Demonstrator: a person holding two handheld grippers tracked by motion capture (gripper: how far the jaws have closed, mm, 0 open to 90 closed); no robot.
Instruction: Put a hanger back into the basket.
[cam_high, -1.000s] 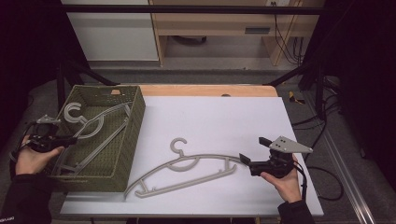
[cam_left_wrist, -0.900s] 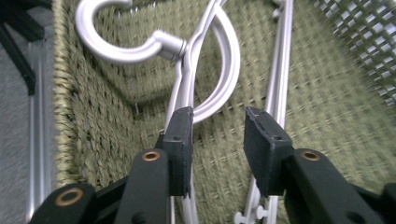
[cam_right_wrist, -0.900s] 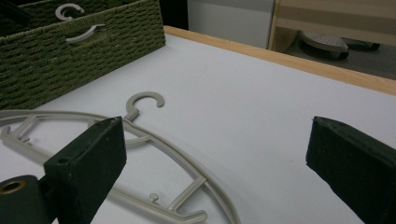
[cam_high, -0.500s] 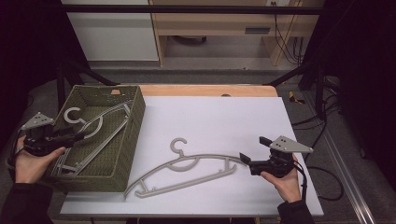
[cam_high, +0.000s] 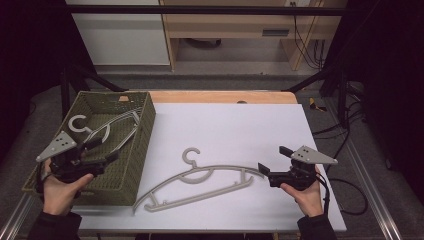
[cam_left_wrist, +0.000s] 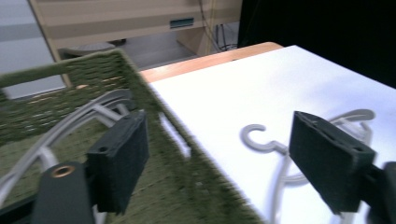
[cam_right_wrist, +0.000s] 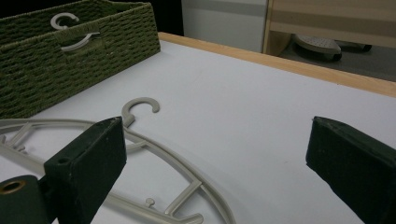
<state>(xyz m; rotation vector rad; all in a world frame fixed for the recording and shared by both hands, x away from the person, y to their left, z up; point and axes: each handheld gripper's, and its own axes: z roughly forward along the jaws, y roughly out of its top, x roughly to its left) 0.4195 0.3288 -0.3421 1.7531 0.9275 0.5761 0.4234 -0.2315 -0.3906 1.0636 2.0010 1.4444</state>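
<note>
Hangers were what I was handling, two by my count. From the high view, one hanger (cam_high: 107, 131) already lay in the green woven basket (cam_high: 135, 165) at the left, and the other hanger (cam_high: 200, 182) lay flat on the white table (cam_high: 240, 130), near the front edge; so I judged the job half done. My left gripper (cam_high: 102, 150) hovered over the basket, my right gripper (cam_high: 272, 162) just right of the loose hanger's end.

The left gripper view was blurred, but its jaws looked wide and empty.

The right gripper view showed jaws spread wide, nothing held.
</note>
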